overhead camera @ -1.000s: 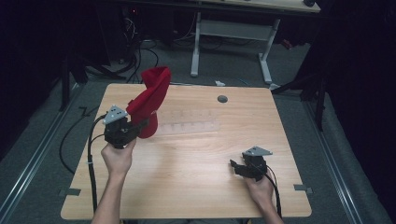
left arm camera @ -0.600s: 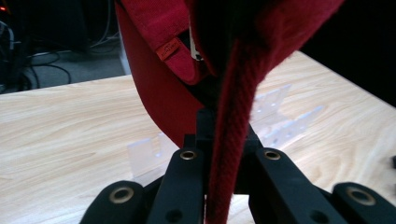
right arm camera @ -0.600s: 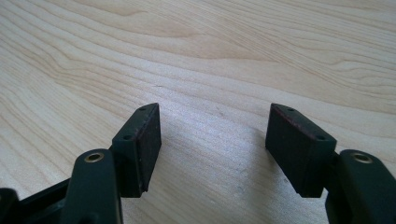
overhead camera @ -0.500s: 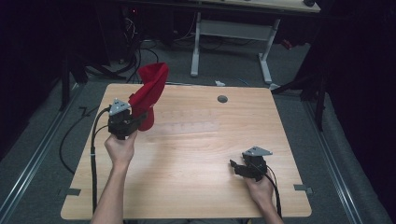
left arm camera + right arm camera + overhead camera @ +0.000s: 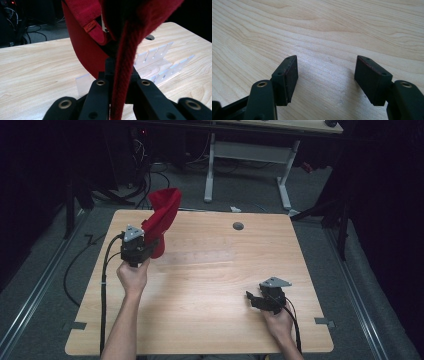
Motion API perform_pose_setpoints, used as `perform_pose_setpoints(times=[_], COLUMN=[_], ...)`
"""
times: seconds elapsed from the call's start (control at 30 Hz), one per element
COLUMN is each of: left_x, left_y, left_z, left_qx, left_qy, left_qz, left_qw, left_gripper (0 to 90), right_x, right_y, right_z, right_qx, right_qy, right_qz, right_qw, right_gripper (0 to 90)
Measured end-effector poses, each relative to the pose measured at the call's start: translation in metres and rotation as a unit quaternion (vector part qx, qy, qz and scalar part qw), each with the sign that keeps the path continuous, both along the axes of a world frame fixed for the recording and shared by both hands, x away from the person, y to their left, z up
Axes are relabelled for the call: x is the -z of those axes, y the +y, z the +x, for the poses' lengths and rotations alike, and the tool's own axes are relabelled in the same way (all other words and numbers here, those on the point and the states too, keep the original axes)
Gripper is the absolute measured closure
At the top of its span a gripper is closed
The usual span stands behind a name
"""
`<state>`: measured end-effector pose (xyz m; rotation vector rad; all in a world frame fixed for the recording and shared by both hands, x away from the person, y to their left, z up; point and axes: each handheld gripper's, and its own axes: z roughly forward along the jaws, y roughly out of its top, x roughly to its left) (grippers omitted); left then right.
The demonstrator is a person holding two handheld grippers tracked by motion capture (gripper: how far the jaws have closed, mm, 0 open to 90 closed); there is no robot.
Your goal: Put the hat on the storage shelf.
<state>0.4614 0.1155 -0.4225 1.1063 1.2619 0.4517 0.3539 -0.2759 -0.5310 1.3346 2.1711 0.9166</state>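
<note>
A person is sitting at a wooden table [image 5: 200, 285], holding a gripper in each hand. The left gripper [image 5: 150, 245] is hovering near the table's far left corner, its jaws clamped together on the edge of a red cloth [image 5: 162, 217]. The cloth is standing up from the jaws, its long axis running upward and away toward the table's far edge, with the loose top flaring open above. In the left gripper view, a thick red seam [image 5: 123, 75] is running straight up between the two black jaws, and a small red tag [image 5: 90, 26] is showing on a folded band; the high view is too distant for either detail. This view is also showing a clear plastic rack [image 5: 160, 62] lying on the table just behind the cloth, faint from above. The right gripper [image 5: 257, 301] is resting near the table's near right corner, well apart from the cloth. In the right gripper view its jaws are standing wide apart over bare wood.
</note>
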Motion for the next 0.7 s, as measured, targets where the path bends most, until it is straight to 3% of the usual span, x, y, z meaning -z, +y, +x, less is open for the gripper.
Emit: perform_pose_setpoints(times=[0.5,0.7], left_x=[0.016,0.024], left_y=[-0.003,0.001], left_z=[0.007,0.008], left_qx=[-0.009,-0.017], left_qy=[0.007,0.014], left_qz=[0.009,-0.017], left_qw=[0.9999,0.9996], left_gripper=[85.3,85.3], right_x=[0.000,0.000], right_y=[0.000,0.000], right_z=[0.000,0.000], right_qx=[-0.001,-0.001], right_qy=[0.000,0.000], right_qz=[0.000,0.000], right_qw=[1.0000,1.0000], right_gripper=[35.4,35.4])
